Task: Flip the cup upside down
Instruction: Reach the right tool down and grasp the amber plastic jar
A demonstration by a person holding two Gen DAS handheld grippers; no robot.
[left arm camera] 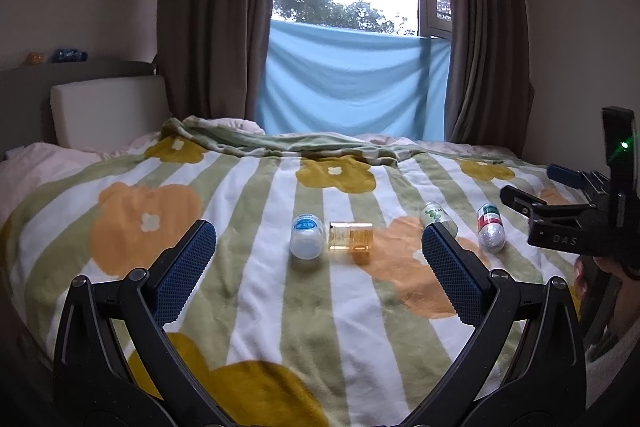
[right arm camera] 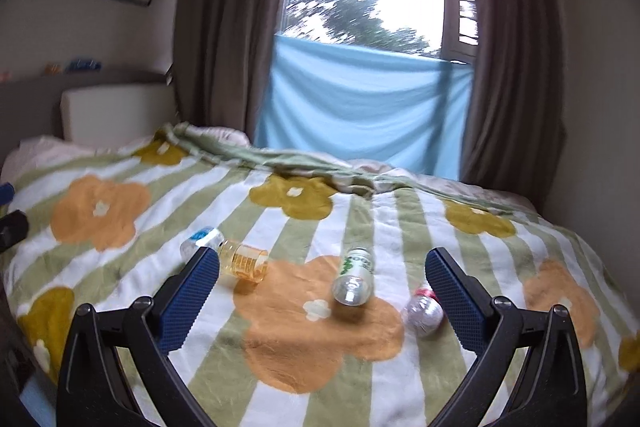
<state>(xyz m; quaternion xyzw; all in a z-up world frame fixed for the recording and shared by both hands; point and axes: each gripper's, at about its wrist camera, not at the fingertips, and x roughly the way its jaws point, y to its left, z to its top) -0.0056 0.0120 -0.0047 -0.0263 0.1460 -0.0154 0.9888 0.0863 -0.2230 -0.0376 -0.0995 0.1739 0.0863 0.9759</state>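
Several small cups lie on their sides on the flowered blanket. An amber clear cup lies mid-bed, also in the right wrist view. Left of it lies a blue-labelled cup. A green-labelled cup and a red-and-green cup lie to the right. My left gripper is open and empty, short of the amber cup. My right gripper is open and empty above the green-labelled cup; its body shows at the right of the left wrist view.
The blanket covers a bed with a headboard at the far left. Brown curtains and a blue cloth hang at the window behind. A folded blanket ridge crosses the far side.
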